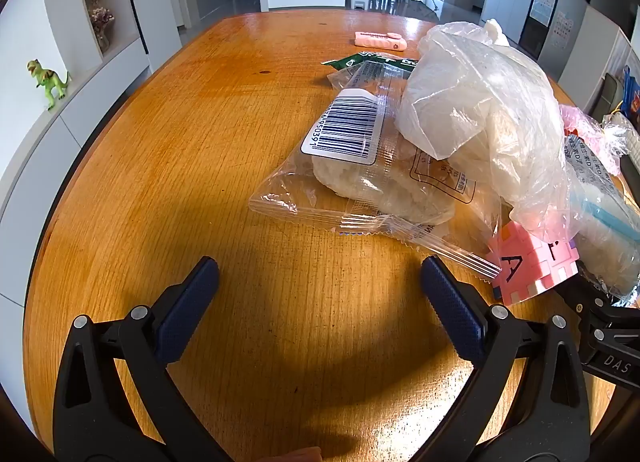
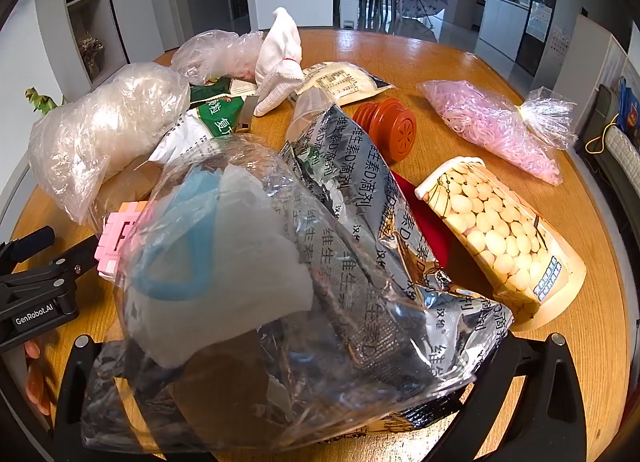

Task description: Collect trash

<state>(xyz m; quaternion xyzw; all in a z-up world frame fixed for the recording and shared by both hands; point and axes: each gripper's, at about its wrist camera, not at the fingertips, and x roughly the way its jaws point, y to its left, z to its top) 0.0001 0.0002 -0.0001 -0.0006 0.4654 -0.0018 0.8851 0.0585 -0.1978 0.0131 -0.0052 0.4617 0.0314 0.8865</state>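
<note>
My left gripper [image 1: 319,276] is open and empty, low over the wooden table [image 1: 180,149], just short of a clear food wrapper with a barcode [image 1: 352,165]. A crumpled clear plastic bag [image 1: 480,109] lies on that wrapper. My right gripper holds a clear trash bag [image 2: 280,282] stuffed with a face mask and silver foil wrappers; its fingers are hidden under the bag. A pink block cube [image 1: 532,266] sits by the bag, also seen in the right wrist view [image 2: 120,238].
On the table lie a popcorn cup [image 2: 504,238], a bag of pink rubber bands [image 2: 500,125], a red ribbed cap [image 2: 388,125], a white glove [image 2: 280,61], green packets [image 2: 216,109] and a pink case [image 1: 380,40]. Shelves with a toy dinosaur [image 1: 48,79] stand left.
</note>
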